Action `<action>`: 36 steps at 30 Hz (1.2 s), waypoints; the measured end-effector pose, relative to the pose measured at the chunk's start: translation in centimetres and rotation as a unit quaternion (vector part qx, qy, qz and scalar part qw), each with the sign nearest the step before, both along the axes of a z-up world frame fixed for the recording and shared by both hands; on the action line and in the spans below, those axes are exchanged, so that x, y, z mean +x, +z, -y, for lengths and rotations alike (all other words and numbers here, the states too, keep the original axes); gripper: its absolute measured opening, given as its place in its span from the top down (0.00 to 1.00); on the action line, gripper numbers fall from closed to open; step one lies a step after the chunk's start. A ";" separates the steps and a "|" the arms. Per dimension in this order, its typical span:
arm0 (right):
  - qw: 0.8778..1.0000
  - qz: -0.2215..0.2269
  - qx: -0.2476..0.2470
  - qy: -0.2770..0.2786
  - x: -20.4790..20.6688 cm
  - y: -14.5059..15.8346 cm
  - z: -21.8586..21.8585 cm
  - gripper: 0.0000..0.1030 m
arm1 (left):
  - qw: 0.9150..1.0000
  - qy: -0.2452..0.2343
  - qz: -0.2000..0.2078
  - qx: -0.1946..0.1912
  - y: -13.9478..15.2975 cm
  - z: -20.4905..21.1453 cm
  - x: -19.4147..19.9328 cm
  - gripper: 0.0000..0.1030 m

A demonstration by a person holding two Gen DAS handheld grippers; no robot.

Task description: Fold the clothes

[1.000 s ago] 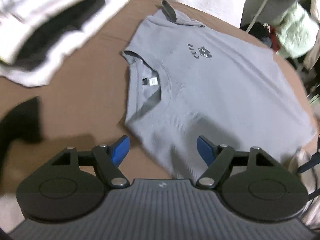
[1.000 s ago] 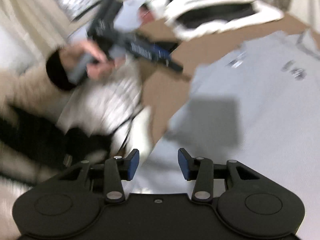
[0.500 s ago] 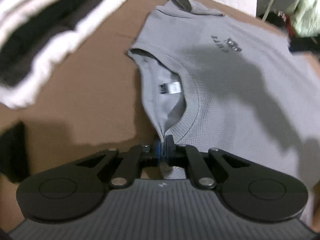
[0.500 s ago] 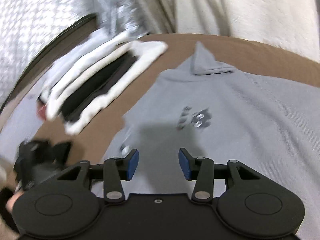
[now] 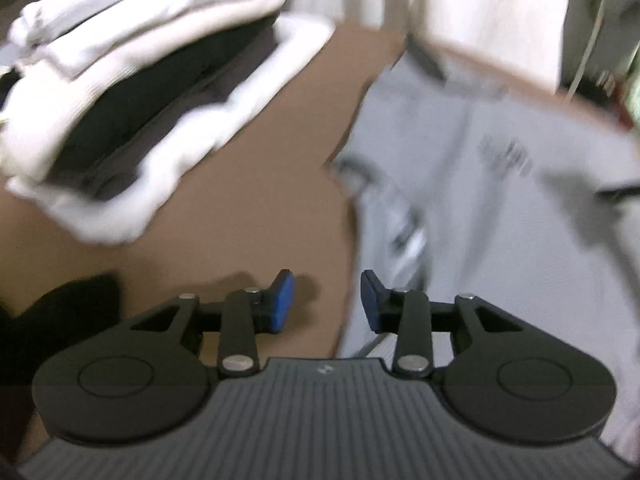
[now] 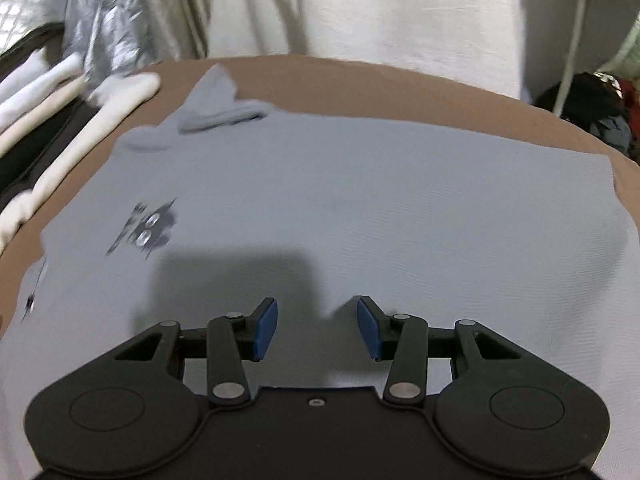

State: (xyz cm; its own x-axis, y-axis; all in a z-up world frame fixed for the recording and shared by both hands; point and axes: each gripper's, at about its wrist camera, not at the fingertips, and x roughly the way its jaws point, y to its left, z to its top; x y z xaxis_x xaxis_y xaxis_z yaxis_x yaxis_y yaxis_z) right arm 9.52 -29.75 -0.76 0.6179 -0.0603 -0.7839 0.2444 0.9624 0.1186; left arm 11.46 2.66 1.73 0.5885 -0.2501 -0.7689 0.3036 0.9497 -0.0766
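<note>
T-shirt lies flat; left gripper and right gripper fingers apart.

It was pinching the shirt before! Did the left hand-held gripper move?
Yes. The left hand-held gripper has let go and shifted left off the grey shirt, toward the folded pile.

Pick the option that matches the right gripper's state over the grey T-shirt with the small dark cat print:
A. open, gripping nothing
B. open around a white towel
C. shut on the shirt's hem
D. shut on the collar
A: the right gripper shows its blue pads apart, with only flat grey T-shirt between them.
</note>
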 end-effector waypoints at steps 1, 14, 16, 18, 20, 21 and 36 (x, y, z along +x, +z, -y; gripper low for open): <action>1.000 0.001 0.000 -0.005 0.3 -0.1 0.5 0.51 | 1.000 -0.008 0.005 -0.014 0.5 0.5 0.7 0.60; 0.995 0.013 -0.066 -0.077 2.5 -2.0 7.6 0.50 | 0.996 -0.059 0.006 -0.069 1.4 18.6 21.3 0.43; 0.993 0.011 -0.075 -0.091 2.4 -2.2 8.8 0.47 | 0.994 -0.052 -0.009 -0.097 0.7 20.3 23.9 0.43; 0.992 0.012 -0.052 -0.112 2.3 -2.7 10.5 0.45 | 0.992 -0.032 -0.040 -0.113 -0.7 21.9 26.3 0.36; 0.991 0.022 -0.016 -0.133 2.3 -3.1 12.1 0.45 | 0.990 -0.020 -0.079 -0.116 -2.5 23.6 28.3 0.36; 0.990 0.028 -0.004 -0.140 2.3 -3.3 12.6 0.45 | 0.988 -0.015 -0.100 -0.115 -3.5 24.4 29.2 0.39; 0.989 0.042 -0.035 -0.135 2.8 -3.8 14.0 0.39 | 0.962 0.055 -0.025 -0.265 0.9 29.8 37.9 0.50</action>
